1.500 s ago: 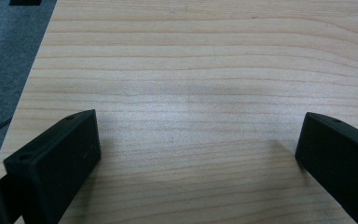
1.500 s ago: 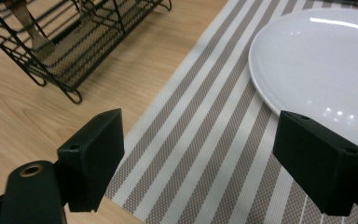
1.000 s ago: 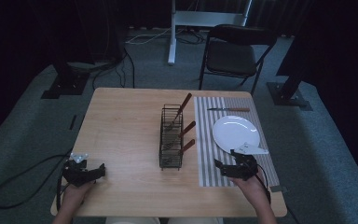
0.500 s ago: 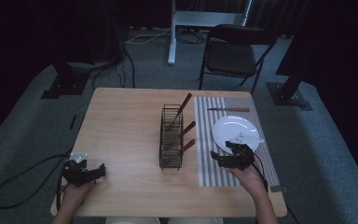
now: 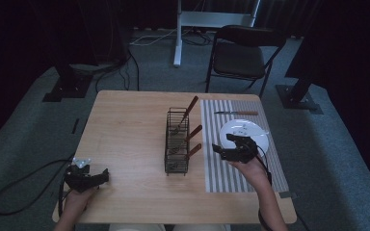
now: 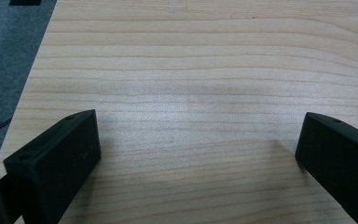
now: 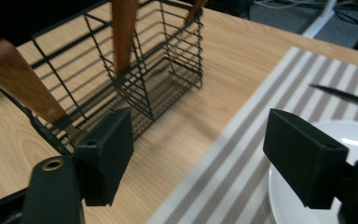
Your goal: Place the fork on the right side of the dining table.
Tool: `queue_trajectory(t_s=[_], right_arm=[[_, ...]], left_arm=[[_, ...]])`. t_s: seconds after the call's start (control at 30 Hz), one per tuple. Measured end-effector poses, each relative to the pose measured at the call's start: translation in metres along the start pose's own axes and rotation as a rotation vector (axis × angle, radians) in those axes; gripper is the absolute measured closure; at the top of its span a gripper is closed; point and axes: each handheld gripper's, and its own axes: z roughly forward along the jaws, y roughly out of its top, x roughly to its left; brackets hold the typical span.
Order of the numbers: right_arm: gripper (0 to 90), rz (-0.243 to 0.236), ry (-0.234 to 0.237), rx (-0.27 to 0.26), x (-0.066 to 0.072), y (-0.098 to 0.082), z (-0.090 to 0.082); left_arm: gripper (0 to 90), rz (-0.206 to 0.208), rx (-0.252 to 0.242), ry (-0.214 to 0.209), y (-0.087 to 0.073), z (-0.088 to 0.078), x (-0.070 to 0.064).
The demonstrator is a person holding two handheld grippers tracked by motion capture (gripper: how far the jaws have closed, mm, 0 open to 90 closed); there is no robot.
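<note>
Counts: two grippers, one wire rack, three wooden-handled utensils in it, one plate, one knife, one striped mat, one table.

Left gripper [image 5: 103, 175] sits at the near left corner of the table [image 5: 130, 125], jaws wide apart, nothing between them, bare wood in front. Everything else lies well to its right.

Rack [image 5: 177, 140]: black wire, narrow and upright, mid-table, just left of the right gripper. The three utensils lean out of it toward the mat with brown handles up: far one [image 5: 190, 107], middle one [image 5: 193, 132], near one [image 5: 193, 150]. Which kind each is, cannot tell.

Right gripper [image 5: 222, 144] hangs over the mat [image 5: 217, 168], between rack and plate, tips pointing at the rack. Jaws apart with nothing between them; they have just been closing a little. In the right gripper view the near handle [image 7: 21, 86] is just off its left jaw, not touching, with rack wires in the way.

Plate [image 5: 256, 131]: white, on the mat, partly under the right gripper. Knife [image 5: 236, 113] lies flat beyond the plate, at the mat's far end, well apart from the gripper.
</note>
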Motion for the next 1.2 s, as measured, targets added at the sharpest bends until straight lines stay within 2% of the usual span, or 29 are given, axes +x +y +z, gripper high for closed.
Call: queue_trajectory(t_s=[0.07,0.63,0.97,1.2], right_arm=[[24.2,-0.009,0.015,-0.013,0.002,0.006,0.003],[29.1,-0.060,0.068,-0.005,0.016,0.036,0.025],[32.8,-0.077,0.111,0.019,0.025,0.042,0.041],[36.8,-0.079,0.130,0.011,0.025,0.046,0.045]], left_arm=[[0.2,0.002,-0.001,-0.002,0.000,0.000,0.000],[0.2,0.002,0.000,-0.001,0.000,0.000,0.000],[0.3,0.003,-0.001,-0.001,0.000,0.000,0.000],[0.2,0.003,0.000,-0.001,0.000,0.000,0.000]])
